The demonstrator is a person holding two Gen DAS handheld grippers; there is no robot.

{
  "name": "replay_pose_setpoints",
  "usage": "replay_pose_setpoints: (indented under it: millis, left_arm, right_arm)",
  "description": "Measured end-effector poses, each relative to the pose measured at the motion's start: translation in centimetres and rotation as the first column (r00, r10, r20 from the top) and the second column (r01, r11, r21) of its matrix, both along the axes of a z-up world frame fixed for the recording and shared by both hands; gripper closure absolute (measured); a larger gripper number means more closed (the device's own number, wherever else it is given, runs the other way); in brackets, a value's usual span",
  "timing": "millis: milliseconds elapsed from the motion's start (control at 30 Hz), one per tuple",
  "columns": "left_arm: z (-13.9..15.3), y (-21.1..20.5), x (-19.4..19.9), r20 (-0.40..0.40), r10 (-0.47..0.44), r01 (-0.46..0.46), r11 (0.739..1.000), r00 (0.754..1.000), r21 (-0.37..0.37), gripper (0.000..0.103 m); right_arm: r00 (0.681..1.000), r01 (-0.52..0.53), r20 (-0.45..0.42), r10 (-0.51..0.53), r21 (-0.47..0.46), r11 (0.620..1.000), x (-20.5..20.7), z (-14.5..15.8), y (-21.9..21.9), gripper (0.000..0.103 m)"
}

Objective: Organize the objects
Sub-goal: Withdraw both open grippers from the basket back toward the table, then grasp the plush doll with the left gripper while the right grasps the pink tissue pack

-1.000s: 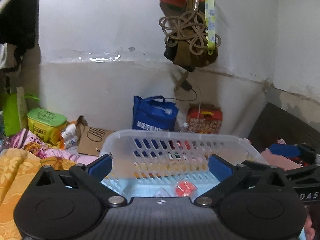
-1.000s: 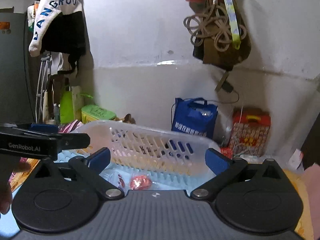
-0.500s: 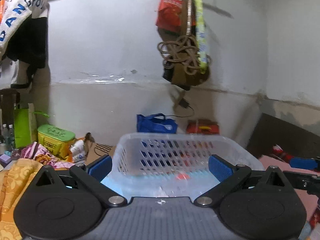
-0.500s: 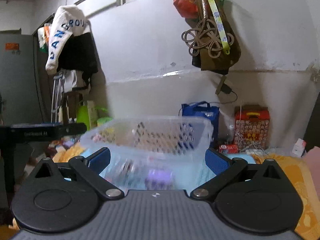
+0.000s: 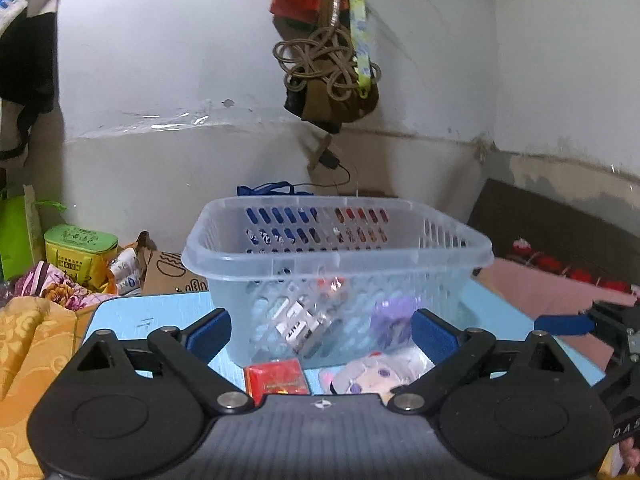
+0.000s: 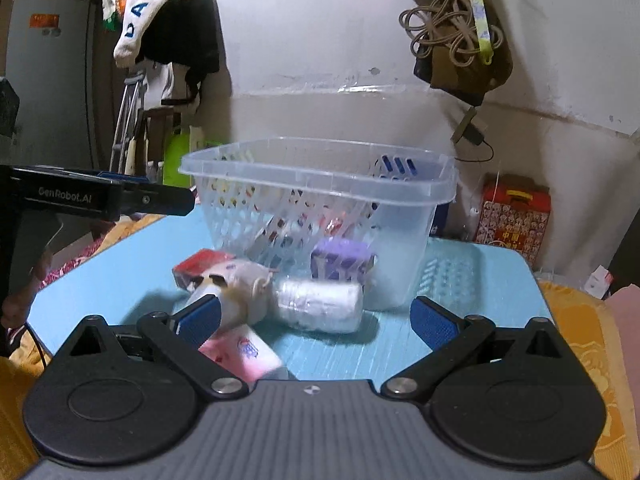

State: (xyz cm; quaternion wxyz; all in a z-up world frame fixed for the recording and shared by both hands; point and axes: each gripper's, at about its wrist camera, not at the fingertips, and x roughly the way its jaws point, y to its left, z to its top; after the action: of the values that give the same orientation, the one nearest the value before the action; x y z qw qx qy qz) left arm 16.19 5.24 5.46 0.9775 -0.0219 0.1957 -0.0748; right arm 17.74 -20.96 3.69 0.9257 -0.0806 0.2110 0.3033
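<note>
- The clear basket (image 5: 336, 256) stands on the blue table (image 5: 152, 316), its slotted walls upright, a few small packets dimly visible through them.
- The left gripper (image 5: 320, 332) faces the basket's near wall; its jaws stand wide, have just been closing a little, and nothing is pressed between the pads.
- A red box (image 5: 277, 376) and a pale plush toy (image 5: 372, 372) lie on the table between its fingers.
- The right gripper (image 6: 316, 320) is wide apart too and grips nothing.
- Before it lie a white roll (image 6: 320, 304), a purple box (image 6: 342, 264) touching the basket, and a pink pack (image 6: 244, 352) beside its left finger.
- A blue bag (image 5: 272, 190) sits behind the basket by the wall.
</note>
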Motion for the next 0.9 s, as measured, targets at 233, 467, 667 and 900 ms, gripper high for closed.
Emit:
replay_pose_setpoints:
  millis: [233,467,667,900]
  left_arm:
    - [-1.0,-1.5,0.2,-0.030,-0.016,0.019,0.997,0.999,0.077,0.009]
    - [-1.3,-2.0,-0.2,-0.054,-0.055,0.060,0.994,0.997,0.089,0.019]
    - [-1.9,-2.9,-0.1,-0.083,-0.087,0.097,0.988,0.993,0.121,0.040]
    - [-2.0,-3.0,0.0,-0.093,-0.085,0.095,0.990,0.992,0.108,0.040]
  right_arm:
    - [0.997,0.064,-0.043,-0.062,0.033,0.997,0.9,-0.1,-2.0,0.000]
    - [0.995,0.096,-0.050,-0.092,0.078,0.992,1.0,0.3,-3.3,0.000]
    - [0.995,0.083,-0.061,-0.079,0.073,0.994,1.1,0.5,-3.1,0.000]
    - [0.994,0.087,-0.066,-0.085,0.029,0.996,1.4,0.1,-2.8,0.000]
